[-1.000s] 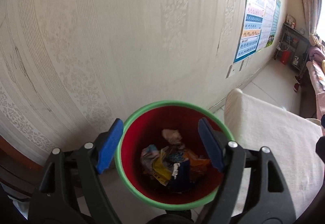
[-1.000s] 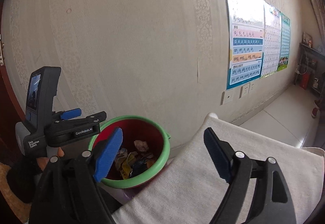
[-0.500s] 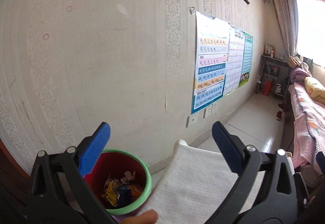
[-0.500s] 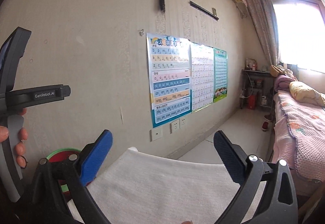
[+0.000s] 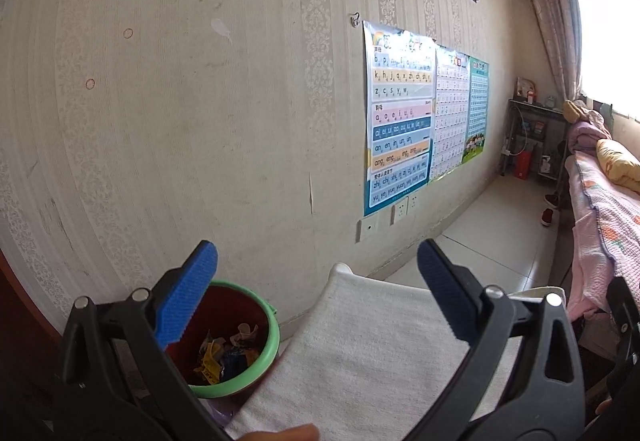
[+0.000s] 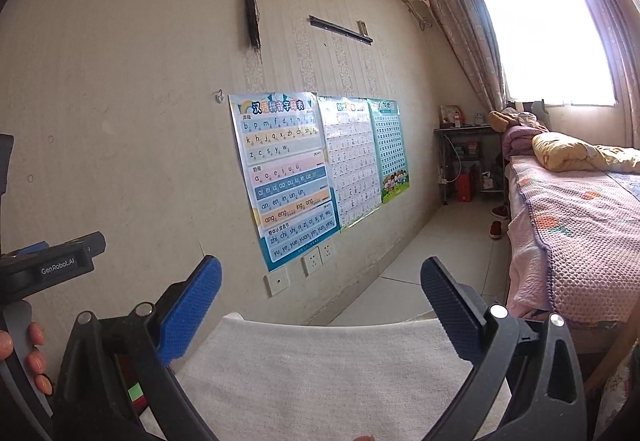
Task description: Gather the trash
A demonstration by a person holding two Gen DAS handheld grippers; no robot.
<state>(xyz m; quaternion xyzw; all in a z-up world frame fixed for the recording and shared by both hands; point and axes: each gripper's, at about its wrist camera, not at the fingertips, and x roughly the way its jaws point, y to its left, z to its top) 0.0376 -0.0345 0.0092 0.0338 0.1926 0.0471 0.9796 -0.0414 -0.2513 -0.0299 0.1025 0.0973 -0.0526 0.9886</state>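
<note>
Trash [image 5: 224, 355] fills the green-rimmed bin [image 5: 256, 373]; both grippers' jaws gape wide, gripping nothing.

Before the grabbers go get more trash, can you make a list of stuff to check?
1. Left gripper open and empty: ok.
2. Right gripper open and empty: ok.
3. Red bin standing upright by the wall: ok.
4. Wrappers lying inside the bin, none on its green rim: ok.
5. White cloth free of trash: ok on the part in view.
6. More trash elsewhere to fetch: cannot tell, none in view.
</note>
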